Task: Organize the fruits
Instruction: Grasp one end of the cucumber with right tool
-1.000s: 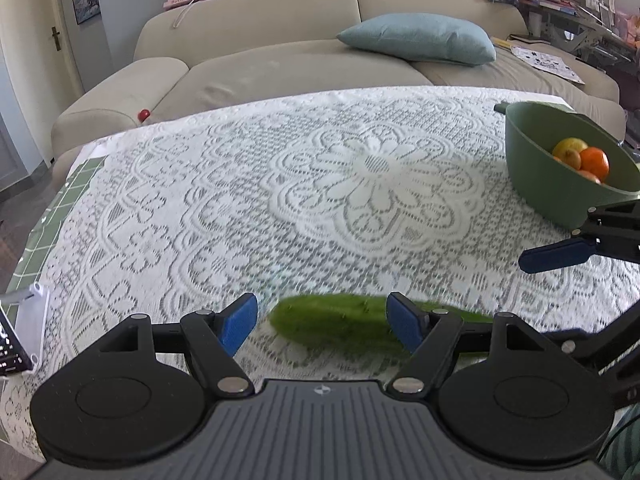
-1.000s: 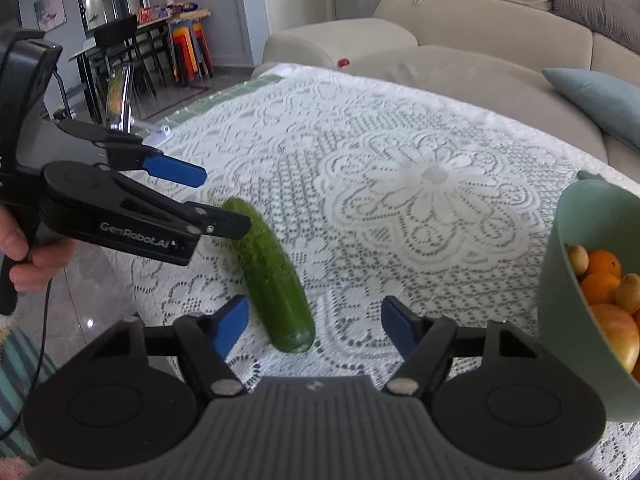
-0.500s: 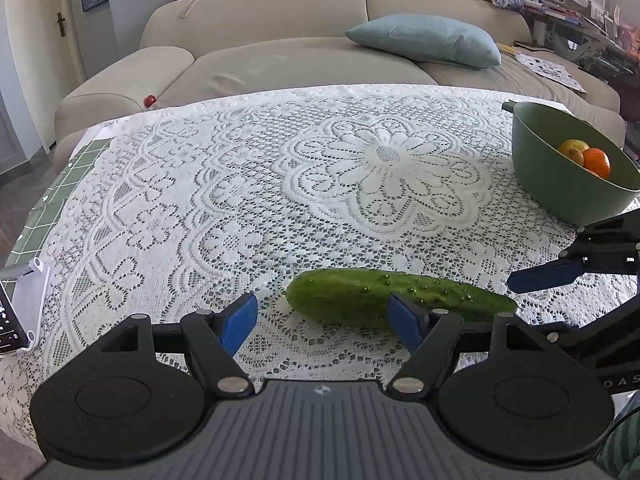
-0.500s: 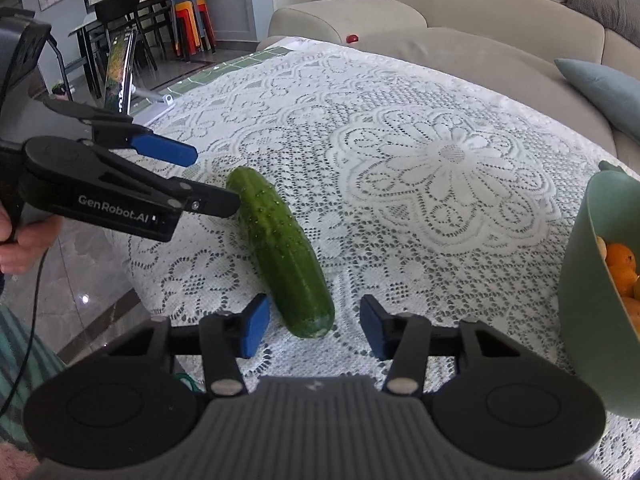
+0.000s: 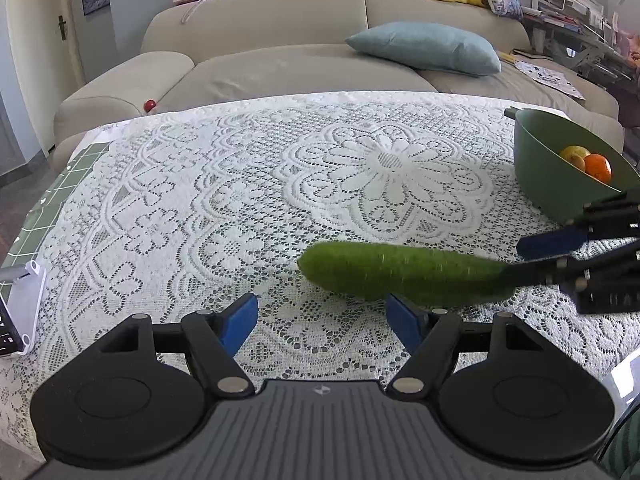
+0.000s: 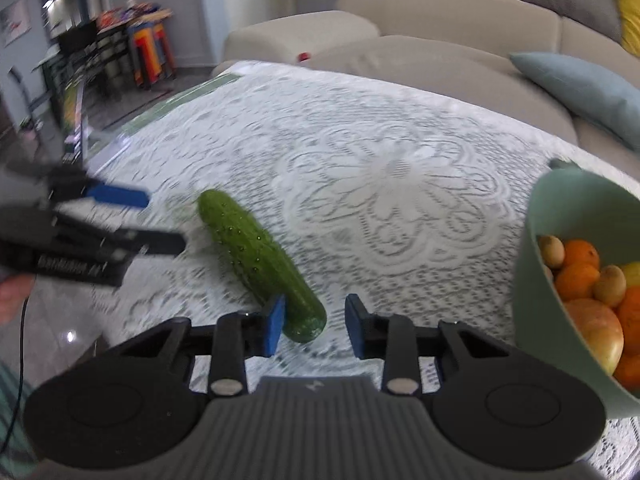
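Blurred lettering on the left gripper (image 6: 160, 220) is unreadable; its jaws stand wide apart. The green bowl (image 6: 532, 280) holds oranges (image 6: 576, 276), perhaps kiwis. The right gripper (image 6: 314, 322) jaws, just closing, flank the cucumber (image 6: 256, 260) tip; contact is unclear.

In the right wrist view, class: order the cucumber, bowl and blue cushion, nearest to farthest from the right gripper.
1. cucumber, its near end between the right gripper's fingers.
2. bowl, at the right.
3. blue cushion, on the sofa, upper right.
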